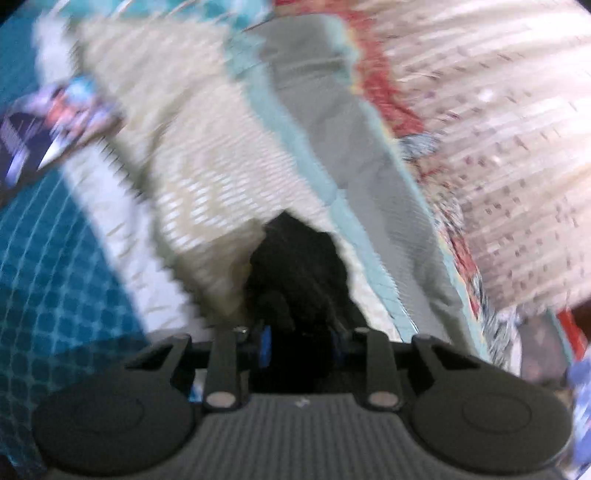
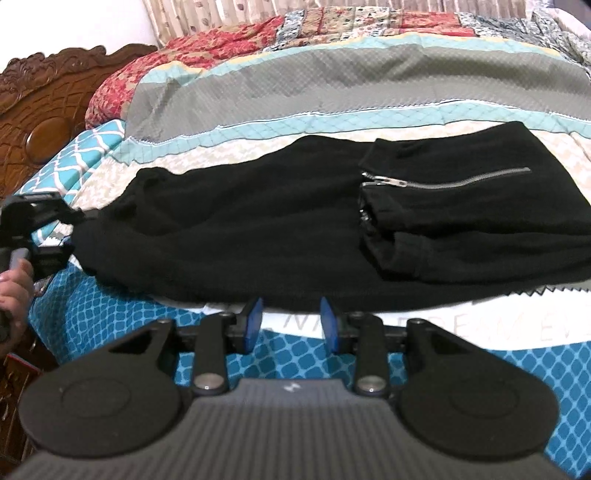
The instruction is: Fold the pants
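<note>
Clamping black cloth, the left gripper grasps the pants at their nine o'clock end on the bed; the right gripper waits parted, empty. A thin pinch could slip free.

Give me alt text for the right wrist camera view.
Black pants with a silver zipper lie across a patterned quilt; the right gripper hovers open at their near edge, and the left gripper holds their left end.

Carved wooden headboard, white wall, patterned quilted bedspread
</note>
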A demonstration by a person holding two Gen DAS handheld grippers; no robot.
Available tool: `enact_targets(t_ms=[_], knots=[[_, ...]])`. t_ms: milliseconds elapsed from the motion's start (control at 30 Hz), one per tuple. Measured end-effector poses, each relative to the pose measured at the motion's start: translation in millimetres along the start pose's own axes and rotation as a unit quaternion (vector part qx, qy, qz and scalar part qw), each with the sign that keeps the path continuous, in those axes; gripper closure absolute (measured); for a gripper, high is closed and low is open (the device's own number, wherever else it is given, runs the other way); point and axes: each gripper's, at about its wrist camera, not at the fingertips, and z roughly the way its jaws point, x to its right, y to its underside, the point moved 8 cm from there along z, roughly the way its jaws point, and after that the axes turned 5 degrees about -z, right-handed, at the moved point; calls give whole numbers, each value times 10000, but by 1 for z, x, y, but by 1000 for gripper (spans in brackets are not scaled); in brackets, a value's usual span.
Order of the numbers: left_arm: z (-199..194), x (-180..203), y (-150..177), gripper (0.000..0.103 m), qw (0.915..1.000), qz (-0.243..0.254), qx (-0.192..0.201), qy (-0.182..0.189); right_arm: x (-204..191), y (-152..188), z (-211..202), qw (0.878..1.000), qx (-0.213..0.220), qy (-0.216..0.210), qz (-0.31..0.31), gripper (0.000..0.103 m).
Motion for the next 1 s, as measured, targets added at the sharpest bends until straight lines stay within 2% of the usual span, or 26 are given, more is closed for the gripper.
enact_targets(t_ms=[67,133,233,267,333,367,400,467,500,567,600,667,800,867,1000], knots=[[-4,27,6,77,9981,608,140,-7,2,2,2,9999,-25,-35,103,66],[-3,59,17,77,9907,1335,257,-52,3,2,1,9999,-3,-39,114,66],[7,101,48,77,9735,2278,203,21,8,2,-3,9998,63,-17,197,66],[13,116,61,77,9650,2617,136,42,12,1,-5,9997,89,-4,240,66],[27,138,93,77,9455,3254,-132,75,20,0,-8,9993,145,41,335,66],[39,148,113,76,9309,3635,-347,43,24,0,-10,9991,167,69,387,66],[50,154,134,72,9132,4034,-575,-44,28,0,-12,9987,184,99,456,66],[73,154,177,66,8717,4784,-1005,-328,36,1,-13,9980,184,115,597,65],[79,151,192,63,8543,5062,-1088,-458,40,2,-14,9974,176,112,694,65],[74,152,207,56,8318,5439,-974,-528,45,1,-15,9967,199,76,781,64],[67,154,210,46,8272,5527,-898,-475,45,-1,-16,9967,241,62,772,64],[48,157,208,44,8324,5461,-903,-280,47,-7,-17,9966,314,26,759,64],[7,153,189,43,8524,5169,-784,55,46,-23,-13,9948,447,-235,882,64],[-3,146,172,43,8709,4871,-650,7,40,-35,-5,9943,486,-380,874,61],[-2,121,130,44,9235,3775,-651,-208,14,-70,15,9931,572,-772,674,52]])
